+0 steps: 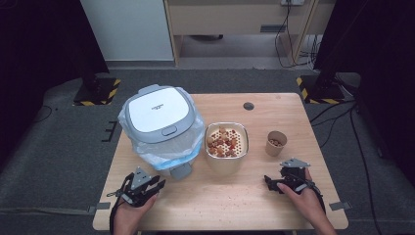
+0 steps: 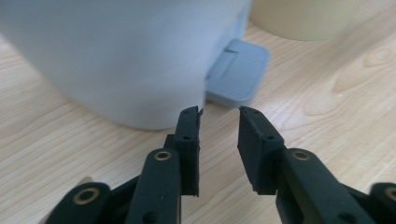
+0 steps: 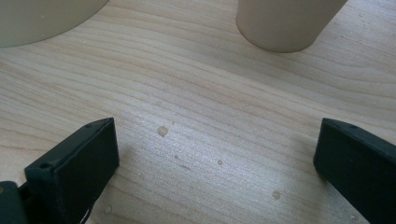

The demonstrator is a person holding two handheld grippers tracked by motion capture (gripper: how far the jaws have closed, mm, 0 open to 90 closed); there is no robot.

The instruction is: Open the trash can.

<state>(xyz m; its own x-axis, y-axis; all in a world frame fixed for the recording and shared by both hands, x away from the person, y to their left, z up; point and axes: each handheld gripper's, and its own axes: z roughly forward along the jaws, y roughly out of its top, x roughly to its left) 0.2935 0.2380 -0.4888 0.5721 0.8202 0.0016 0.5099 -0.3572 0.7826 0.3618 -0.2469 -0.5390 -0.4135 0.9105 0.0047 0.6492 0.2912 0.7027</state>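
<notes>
Resting low near the front edge of the table (image 1: 293, 105), both grippers sit idle with nothing between their jaws; the left gripper (image 1: 142, 185) lies in front of the bin (image 1: 159, 128), its jaws parted by a narrow gap and aimed at the grey foot pedal (image 2: 238, 71) that juts from the bin's base, which suggests the pedal is what it will press to lift the lid (image 1: 157, 114); the lid is down for now, and a clear bag liner (image 1: 192, 139) spills out around the rim. The right gripper (image 1: 278, 183) lies on the other side with its jaws spread wide over bare wood, pointing up toward the small paper cup (image 1: 276, 143); the cup seems to hold a few brown bits, though they are too small to name. Between bin and cup stands a square bowl (image 1: 226, 148) of reddish and tan pieces, just beside the bin, probably so its contents can be tipped in once the lid opens.
</notes>
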